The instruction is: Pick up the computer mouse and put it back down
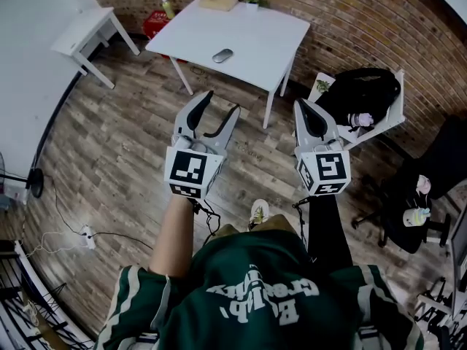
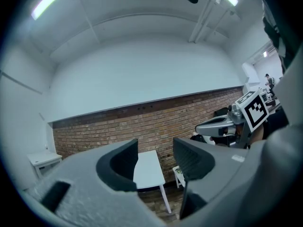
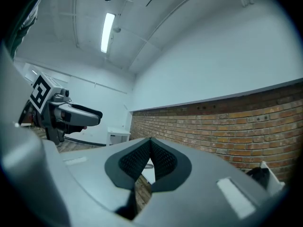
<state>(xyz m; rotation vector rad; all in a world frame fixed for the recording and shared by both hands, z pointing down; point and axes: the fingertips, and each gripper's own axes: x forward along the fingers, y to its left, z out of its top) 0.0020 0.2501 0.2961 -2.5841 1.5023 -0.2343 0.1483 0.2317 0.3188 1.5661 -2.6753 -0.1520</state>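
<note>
The white table (image 1: 255,42) stands on a wood floor (image 1: 124,144) by a brick wall (image 1: 350,13). The mouse (image 1: 222,55) lies on it, its long side slanting up-right. Your left gripper (image 1: 222,102) is open, your right gripper (image 1: 303,102) closed, both empty

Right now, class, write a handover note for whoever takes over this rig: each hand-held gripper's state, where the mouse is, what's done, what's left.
Left hand-held gripper: open, empty.
Right hand-held gripper: shut, empty.
Computer mouse lies on the white table, ahead of both grippers, untouched.
Done: nothing yet.
Left: reach the table, lift the mouse, set it back down.
</note>
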